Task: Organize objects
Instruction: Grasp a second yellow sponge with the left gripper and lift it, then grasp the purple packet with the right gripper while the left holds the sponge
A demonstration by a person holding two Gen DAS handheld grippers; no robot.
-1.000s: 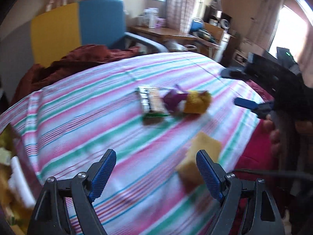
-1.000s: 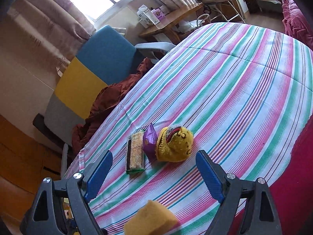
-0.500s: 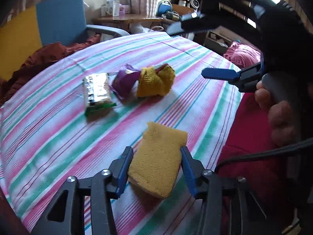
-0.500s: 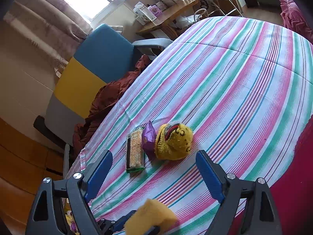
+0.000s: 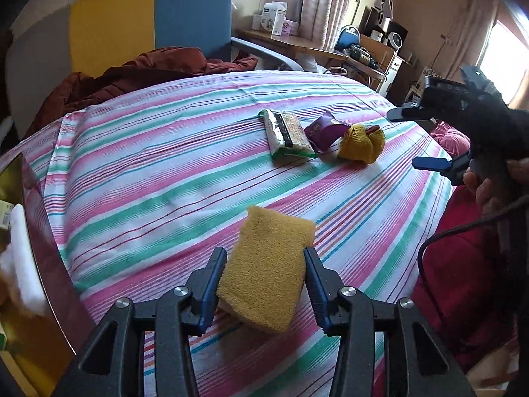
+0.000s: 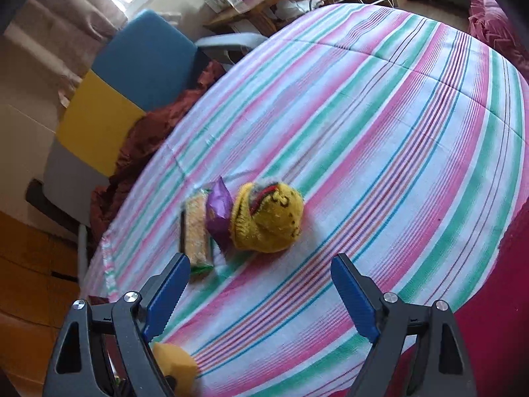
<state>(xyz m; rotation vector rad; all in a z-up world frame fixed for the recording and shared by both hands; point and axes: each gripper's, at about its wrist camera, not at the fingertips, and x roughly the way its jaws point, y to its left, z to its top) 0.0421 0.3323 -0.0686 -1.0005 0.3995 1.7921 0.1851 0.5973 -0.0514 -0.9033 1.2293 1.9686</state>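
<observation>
Four small items share the striped bed cover (image 5: 139, 172), which fills most of both views and is the largest thing before you. Its near edge curves down on your right onto a red blanket (image 5: 463, 281); on your left it stops beside a shiny dark-edged panel (image 5: 36, 218). Wide bare stripes lie between the sponge and the far group, and beyond the group towards the blue and yellow chair (image 5: 148, 20).

Your left hand-held gripper (image 5: 264, 281) is clamped on the yellow sponge (image 5: 269, 264), both blue pads pressing its sides, close to the near edge of the bed.

Your right hand-held gripper (image 6: 261, 294) hangs with its jaws wide apart and nothing between them, over bare cover just short of the group.

That group sits mid-bed in a tight row: a biscuit packet (image 5: 287, 132), a yellow knitted toy (image 6: 267, 221) and a purple sachet (image 6: 218, 211) between them.
</observation>
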